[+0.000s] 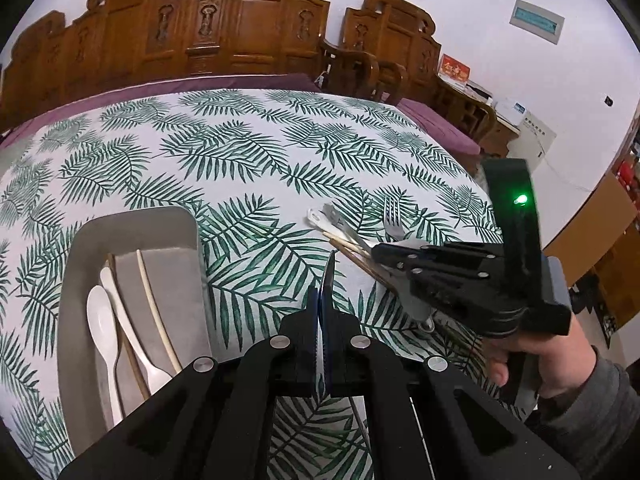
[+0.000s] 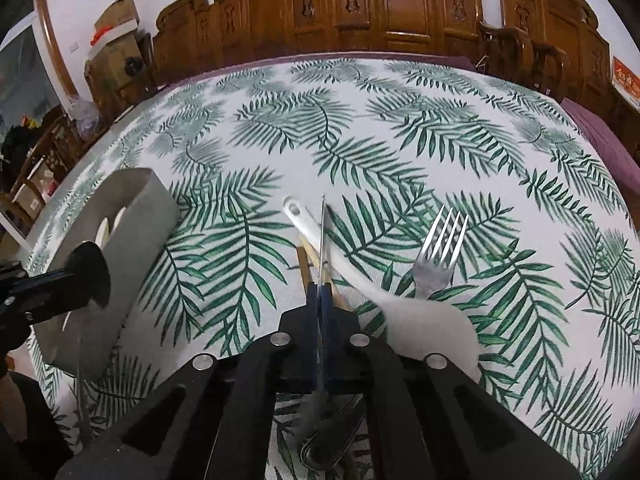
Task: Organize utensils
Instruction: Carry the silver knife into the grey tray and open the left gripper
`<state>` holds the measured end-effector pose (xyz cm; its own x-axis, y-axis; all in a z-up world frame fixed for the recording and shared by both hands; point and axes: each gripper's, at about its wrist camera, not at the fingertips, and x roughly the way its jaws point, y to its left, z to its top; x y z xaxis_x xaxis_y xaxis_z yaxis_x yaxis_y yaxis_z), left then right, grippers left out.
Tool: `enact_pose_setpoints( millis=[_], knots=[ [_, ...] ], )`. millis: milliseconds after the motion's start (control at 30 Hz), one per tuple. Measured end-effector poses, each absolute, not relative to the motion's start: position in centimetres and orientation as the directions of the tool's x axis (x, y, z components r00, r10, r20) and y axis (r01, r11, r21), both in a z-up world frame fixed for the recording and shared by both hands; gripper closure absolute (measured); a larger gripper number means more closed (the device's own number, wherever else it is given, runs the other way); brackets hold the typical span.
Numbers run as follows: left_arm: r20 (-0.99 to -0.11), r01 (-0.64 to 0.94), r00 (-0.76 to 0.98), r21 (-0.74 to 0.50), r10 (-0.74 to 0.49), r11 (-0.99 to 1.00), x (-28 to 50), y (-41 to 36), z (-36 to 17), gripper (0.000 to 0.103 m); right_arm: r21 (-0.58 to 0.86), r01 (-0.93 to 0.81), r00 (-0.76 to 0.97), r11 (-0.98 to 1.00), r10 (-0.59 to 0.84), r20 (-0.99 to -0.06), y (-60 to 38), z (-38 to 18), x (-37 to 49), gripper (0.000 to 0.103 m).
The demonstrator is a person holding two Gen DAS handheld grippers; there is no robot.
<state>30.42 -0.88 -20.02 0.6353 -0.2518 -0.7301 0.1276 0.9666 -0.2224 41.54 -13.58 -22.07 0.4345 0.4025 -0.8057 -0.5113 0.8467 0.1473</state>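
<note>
The right gripper (image 2: 321,304) has its fingers pinched on a thin metal utensil (image 2: 322,236) above the loose pile on the desk (image 2: 400,120); the left gripper (image 1: 323,300) is closed, empty, beside the grey tray (image 1: 188,236). Such a narrow edge-on grip could let it twist free.

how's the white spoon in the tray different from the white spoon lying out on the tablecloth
The white spoon in the tray is already sorted, lying inside the grey tray beside chopsticks; the white spoon on the tablecloth is still outside it, in the loose pile with the fork.
The tray spoon lies with its bowl toward the far end; the tablecloth spoon points its handle, with its hanging hole, away.
Both are plain white with long handles.
</note>
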Motion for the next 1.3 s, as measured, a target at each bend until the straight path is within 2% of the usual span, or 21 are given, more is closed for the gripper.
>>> enact_pose_setpoints(
  millis=[367, 800, 1133, 1300],
  knots=[
    [-0.708, 0.107, 0.665, -0.225, -0.238, 0.968, 30.2, 1.0, -18.6, 0.102, 0.134, -0.559, 0.447, 0.818, 0.433, -0.783, -12.5, -20.3, 40.5, 0.101],
    [-0.690, 0.034, 0.705, -0.201, -0.166, 0.979, 29.4, 6.8, -16.8, 0.102, 0.143, -0.627, 0.453, 0.765, 0.509, -0.732, -10.0, -17.3, 37.9, 0.101],
    [-0.726, -0.049, 0.684, -0.144, -0.072, 0.988, 30.3, 9.6, -18.8, 0.102, 0.139, -0.652, 0.433, 0.746, 0.516, -0.739, -8.6, -17.6, 37.2, 0.101],
    [-0.753, -0.063, 0.655, -0.137, -0.062, 0.989, 31.3, 9.7, -20.4, 0.102, 0.140, -0.658, 0.426, 0.740, 0.519, -0.741, -8.6, -17.7, 37.2, 0.101]
  ],
)
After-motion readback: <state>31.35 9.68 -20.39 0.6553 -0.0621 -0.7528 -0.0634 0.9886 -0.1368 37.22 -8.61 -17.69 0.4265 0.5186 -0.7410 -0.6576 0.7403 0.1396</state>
